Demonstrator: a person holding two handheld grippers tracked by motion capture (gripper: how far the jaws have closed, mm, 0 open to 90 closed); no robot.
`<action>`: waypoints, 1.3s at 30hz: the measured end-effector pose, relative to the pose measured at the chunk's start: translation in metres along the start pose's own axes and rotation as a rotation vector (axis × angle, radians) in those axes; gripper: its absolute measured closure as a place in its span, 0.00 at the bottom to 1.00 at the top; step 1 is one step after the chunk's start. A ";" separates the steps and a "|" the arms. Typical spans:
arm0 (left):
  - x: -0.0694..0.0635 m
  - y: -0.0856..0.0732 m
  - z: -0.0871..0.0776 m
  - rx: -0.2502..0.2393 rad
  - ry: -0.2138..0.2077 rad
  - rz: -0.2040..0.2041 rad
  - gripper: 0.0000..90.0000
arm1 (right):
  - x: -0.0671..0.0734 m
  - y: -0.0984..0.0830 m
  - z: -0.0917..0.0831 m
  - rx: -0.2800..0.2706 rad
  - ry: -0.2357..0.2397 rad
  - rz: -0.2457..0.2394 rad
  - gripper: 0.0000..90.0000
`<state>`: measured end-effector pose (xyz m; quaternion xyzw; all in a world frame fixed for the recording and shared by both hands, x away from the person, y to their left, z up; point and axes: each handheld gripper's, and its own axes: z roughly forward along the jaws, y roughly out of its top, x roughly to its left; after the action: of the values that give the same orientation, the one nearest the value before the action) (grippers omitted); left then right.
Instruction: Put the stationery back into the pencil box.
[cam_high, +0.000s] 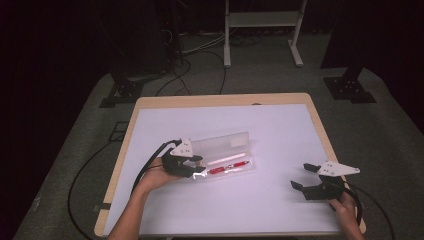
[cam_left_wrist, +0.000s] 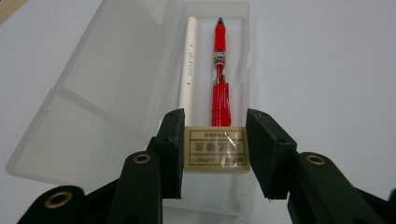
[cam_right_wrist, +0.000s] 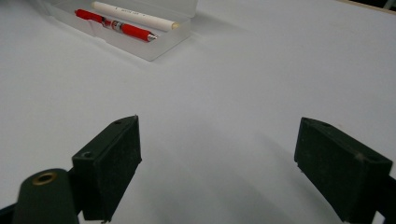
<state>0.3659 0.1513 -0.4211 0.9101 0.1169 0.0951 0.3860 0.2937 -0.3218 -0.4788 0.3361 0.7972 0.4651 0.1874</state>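
White table (cam_high: 280, 200), red pen (cam_left_wrist: 219, 74) lengthwise in case (cam_left_wrist: 93, 107)

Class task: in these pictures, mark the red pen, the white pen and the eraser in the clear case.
red pen (cam_left_wrist: 220, 79), left gripper view, on its barrel
white pen (cam_left_wrist: 188, 65), left gripper view, mid-shaft
eraser (cam_left_wrist: 215, 148), left gripper view, on its printed label

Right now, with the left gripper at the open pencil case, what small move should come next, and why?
Probably part the left gripper's fingers and draw back. The wrapped eraser sits between them at the near end of the clear pencil case, beside the red pen and white pen, so it looks already placed. The right gripper waits open over bare table.
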 end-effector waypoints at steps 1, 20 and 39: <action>0.000 0.000 0.000 0.004 0.002 0.003 0.65 | 0.000 0.000 0.000 0.001 0.000 0.002 0.15; 0.007 -0.007 0.009 0.036 -0.012 -0.006 0.65 | 0.000 0.000 0.000 0.000 -0.003 0.003 0.15; 0.012 -0.012 0.017 0.065 -0.018 -0.035 0.65 | 0.000 0.000 0.000 0.000 0.000 0.003 0.15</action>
<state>0.3804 0.1516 -0.4408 0.9208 0.1323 0.0763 0.3590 0.2935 -0.3219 -0.4786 0.3372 0.7968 0.4653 0.1868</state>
